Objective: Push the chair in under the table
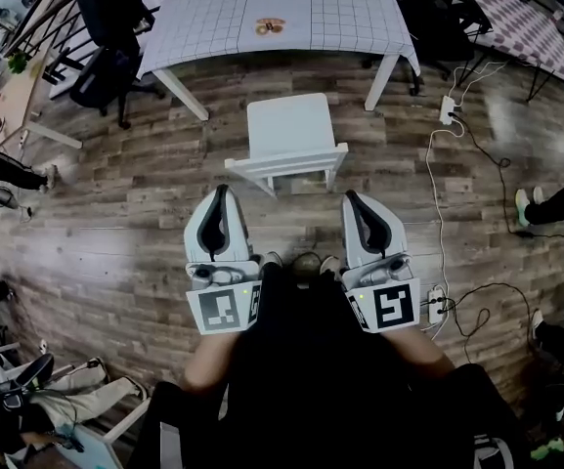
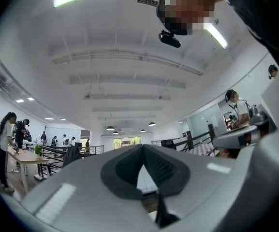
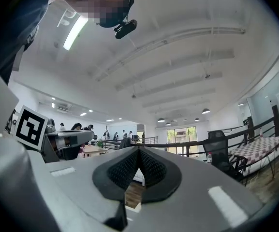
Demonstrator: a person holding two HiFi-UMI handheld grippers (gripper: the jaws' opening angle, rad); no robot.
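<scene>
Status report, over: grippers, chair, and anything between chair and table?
Left gripper and right gripper shut, empty. Chair pulled out from table, untouched. Nothing seen between them.

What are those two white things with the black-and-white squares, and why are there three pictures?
There is no robot here. A person holds a tool in each hand, and each tool ends in a two-fingered claw. The patterned cubes are part of the tools.

The head view comes from a camera on the person's head, looking down. It shows the left claw and the right claw pointing towards a white chair, which stands on the wooden floor just short of a white table.

The other two pictures come from cameras riding on the tools, each looking along its own claw into the room. Both claws are shut and hold nothing.

On the table lies a small brown thing, too small to name.
</scene>
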